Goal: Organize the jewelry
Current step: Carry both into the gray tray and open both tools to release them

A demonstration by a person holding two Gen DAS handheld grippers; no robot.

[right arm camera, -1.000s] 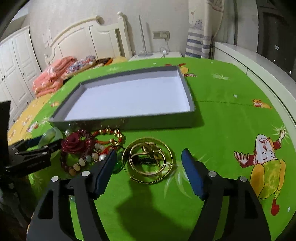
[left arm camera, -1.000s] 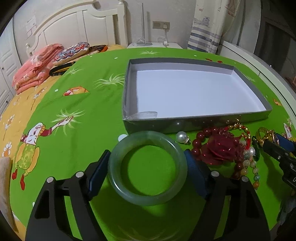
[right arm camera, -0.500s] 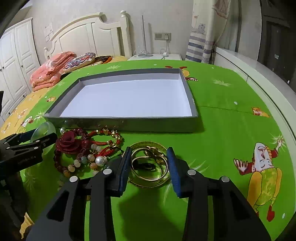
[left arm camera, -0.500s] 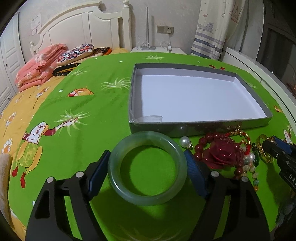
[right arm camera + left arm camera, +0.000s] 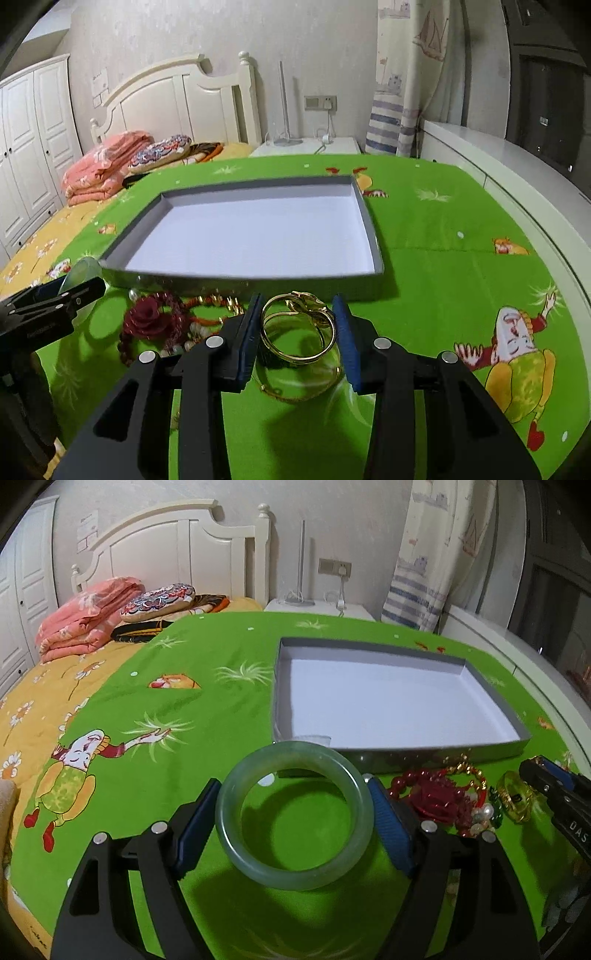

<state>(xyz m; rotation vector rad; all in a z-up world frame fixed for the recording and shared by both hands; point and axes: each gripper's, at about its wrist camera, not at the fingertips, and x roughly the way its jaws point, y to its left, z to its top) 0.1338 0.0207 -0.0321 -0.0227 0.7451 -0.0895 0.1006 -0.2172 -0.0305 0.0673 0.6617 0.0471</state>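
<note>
My left gripper [image 5: 291,786] is shut on a pale green jade bangle [image 5: 293,880], held flat a little above the green cloth. Ahead of it lies an open grey box [image 5: 402,755] with a bare white floor. To the right, a pile of red beads with a dark red rose [image 5: 439,801] rests by the box's front wall. My right gripper [image 5: 297,299] is shut on gold bangles [image 5: 266,334], lifted off the cloth just before the grey box [image 5: 240,284]. The rose pile [image 5: 147,321] lies to its left, beyond it the left gripper [image 5: 55,302].
Green cartoon-print cloth [image 5: 147,775] covers the bed. Folded pink blankets [image 5: 81,620] and a patterned pillow [image 5: 159,600] sit by the white headboard [image 5: 173,542]. A nightstand [image 5: 306,146] and striped curtain stand behind; a white ledge [image 5: 517,177] runs along the right.
The right gripper has closed on the gold bangles and raised them off the cloth. The left gripper has lifted the jade bangle slightly higher.
</note>
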